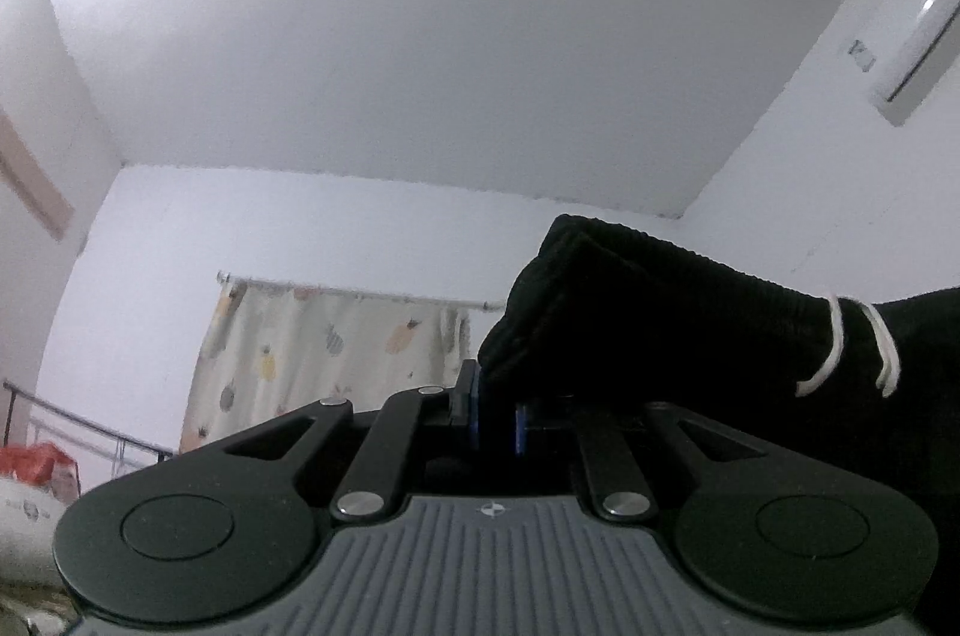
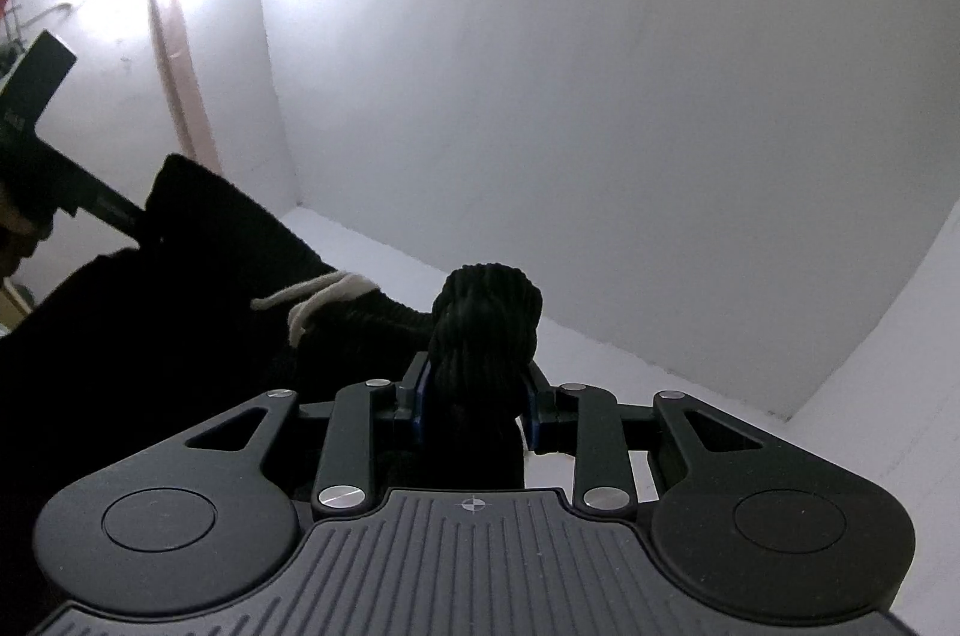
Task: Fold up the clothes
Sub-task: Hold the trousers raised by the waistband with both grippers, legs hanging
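A black ribbed garment (image 1: 690,330) with a white drawstring (image 1: 834,348) is lifted up in front of the ceiling and walls. My left gripper (image 1: 498,420) is shut on one corner of its waistband, which rises to the right of the jaws. In the right wrist view my right gripper (image 2: 477,396) is shut on a thick bunched wad of the same black garment (image 2: 486,324). From there the cloth stretches left, its white drawstring (image 2: 324,297) showing, towards the other gripper (image 2: 72,180) at the far left edge. The lower part of the garment is hidden.
Both cameras tilt up at white walls and ceiling. A patterned curtain (image 1: 324,348) on a rod hangs ahead in the left wrist view, with a metal rail (image 1: 84,426) and an orange item (image 1: 36,462) at lower left. An air conditioner (image 1: 918,54) is mounted high right.
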The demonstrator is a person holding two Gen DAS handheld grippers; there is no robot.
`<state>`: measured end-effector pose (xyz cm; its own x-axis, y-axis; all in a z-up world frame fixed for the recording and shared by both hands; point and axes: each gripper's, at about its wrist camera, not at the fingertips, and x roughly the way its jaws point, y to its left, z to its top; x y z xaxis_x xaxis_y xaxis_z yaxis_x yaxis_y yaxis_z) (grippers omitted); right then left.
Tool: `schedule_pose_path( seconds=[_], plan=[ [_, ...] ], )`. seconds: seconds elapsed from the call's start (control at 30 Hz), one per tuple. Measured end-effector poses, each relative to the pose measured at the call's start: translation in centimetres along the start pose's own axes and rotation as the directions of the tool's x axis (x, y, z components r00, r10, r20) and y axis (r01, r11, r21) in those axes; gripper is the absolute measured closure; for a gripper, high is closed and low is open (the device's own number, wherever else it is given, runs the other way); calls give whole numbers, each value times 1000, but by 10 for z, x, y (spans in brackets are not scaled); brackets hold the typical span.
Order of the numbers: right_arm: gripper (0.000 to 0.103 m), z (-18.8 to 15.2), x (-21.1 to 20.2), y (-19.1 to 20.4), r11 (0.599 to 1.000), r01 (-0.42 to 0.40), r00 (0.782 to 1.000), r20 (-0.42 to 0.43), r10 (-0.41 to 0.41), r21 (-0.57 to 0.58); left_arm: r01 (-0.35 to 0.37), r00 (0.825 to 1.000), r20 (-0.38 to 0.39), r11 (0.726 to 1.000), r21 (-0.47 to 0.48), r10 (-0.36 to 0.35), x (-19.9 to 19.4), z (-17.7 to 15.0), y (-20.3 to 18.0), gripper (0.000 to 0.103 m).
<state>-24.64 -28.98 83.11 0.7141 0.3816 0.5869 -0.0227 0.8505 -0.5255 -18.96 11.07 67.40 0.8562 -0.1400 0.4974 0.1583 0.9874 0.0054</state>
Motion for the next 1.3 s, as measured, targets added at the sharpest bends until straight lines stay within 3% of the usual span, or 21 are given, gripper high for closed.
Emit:
schedule_pose_path(
  seconds=[0.3, 0.57, 0.73, 0.93, 1.1, 1.2, 1.3],
  plan=[
    [71, -21, -8, -49, 1000, 17, 1000, -2, -17, -6, 28, 1000, -13, 999, 40, -28, 20, -21, -33, 90],
    [71, -93, 20, -67, 1000, -2, 991, -134, 2, 3, 33, 991, -134, 999, 39, -27, 101, -101, -58, 90],
    [71, -170, 50, -62, 1000, -16, 969, -246, 17, 6, 20, 969, -248, 999, 30, -12, 166, -176, -72, 90],
    [71, -291, 100, -36, 1000, -19, 927, -374, 20, 6, -13, 931, -364, 999, 51, 31, 256, -264, -77, 90],
    [71, -400, 159, -15, 1000, -3, 882, -471, 8, 12, -77, 890, -446, 995, 61, 96, 315, -301, -102, 90],
    [71, -476, 202, 19, 1000, 6, 846, -532, -6, -2, -114, 859, -490, 988, 100, 149, 325, -311, -121, 90],
    [71, -560, 252, 90, 1000, 7, 805, -594, -1, 8, -138, 824, -539, 984, 108, 175, 332, -346, -131, 90]
  ],
)
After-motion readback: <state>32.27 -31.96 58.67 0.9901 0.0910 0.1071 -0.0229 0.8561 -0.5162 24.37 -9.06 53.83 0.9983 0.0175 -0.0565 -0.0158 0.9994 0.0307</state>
